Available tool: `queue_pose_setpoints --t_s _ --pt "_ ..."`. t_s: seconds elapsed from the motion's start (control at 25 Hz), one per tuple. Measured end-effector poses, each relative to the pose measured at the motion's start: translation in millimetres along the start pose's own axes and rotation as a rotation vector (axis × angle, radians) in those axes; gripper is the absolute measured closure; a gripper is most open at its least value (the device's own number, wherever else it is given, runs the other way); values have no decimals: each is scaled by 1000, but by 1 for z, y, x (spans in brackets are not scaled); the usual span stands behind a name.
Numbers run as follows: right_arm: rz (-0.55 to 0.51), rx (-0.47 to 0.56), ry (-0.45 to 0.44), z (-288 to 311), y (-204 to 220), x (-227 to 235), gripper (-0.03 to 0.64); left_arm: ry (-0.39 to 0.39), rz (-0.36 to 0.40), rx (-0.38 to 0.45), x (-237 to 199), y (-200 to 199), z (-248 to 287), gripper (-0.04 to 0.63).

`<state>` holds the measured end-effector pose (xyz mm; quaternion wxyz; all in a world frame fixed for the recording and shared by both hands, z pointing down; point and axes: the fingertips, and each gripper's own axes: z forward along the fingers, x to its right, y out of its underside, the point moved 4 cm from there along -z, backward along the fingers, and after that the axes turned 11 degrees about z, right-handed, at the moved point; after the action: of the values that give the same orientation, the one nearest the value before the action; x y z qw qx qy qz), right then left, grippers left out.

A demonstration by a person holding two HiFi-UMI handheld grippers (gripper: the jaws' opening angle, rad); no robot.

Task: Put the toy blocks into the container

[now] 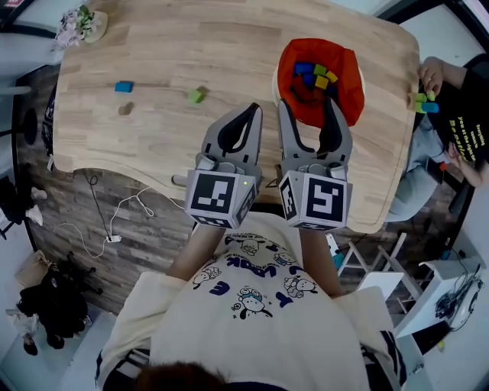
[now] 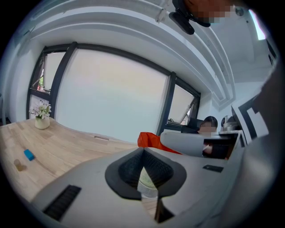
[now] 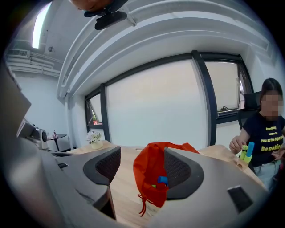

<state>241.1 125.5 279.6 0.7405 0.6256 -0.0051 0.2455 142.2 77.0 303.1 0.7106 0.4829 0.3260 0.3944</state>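
Observation:
An orange-red bag [image 1: 348, 72] on the wooden table [image 1: 153, 145] holds several blue, yellow and green blocks. On the left half of the table lie a blue block [image 1: 124, 87], a green block [image 1: 197, 95] and a brown block [image 1: 126, 109]. My left gripper [image 1: 251, 111] hovers near the table's front edge, shut, with nothing clearly between its pads. My right gripper [image 1: 309, 114] is open just in front of the bag. In the right gripper view the bag [image 3: 153, 176] sits between the fingers of the right gripper [image 3: 142, 162]. The left gripper view shows the left gripper [image 2: 143, 153] shut, the blue block [image 2: 29, 154] far left.
A person sits at the table's right end, a hand [image 1: 432, 75] beside green and blue blocks [image 1: 425, 101]. A flower vase [image 1: 80, 23] stands at the far left corner. A white cable [image 1: 114, 229] lies on the floor below the front edge.

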Motion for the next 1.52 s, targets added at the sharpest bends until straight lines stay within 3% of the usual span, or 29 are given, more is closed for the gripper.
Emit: queue_pose_setpoints --t_s 0.52,0.84,1.52 --pt "-48 -59 -164 21 20 -77 324 -132 -54 -2 -58 18 -43 565" --pt "-60 -104 -220 40 38 -126 325 -179 -75 11 -105 19 -66 565" --pt "-109 -251 -226 83 96 -188 333 -226 -134 -39 -186 44 -96 565"
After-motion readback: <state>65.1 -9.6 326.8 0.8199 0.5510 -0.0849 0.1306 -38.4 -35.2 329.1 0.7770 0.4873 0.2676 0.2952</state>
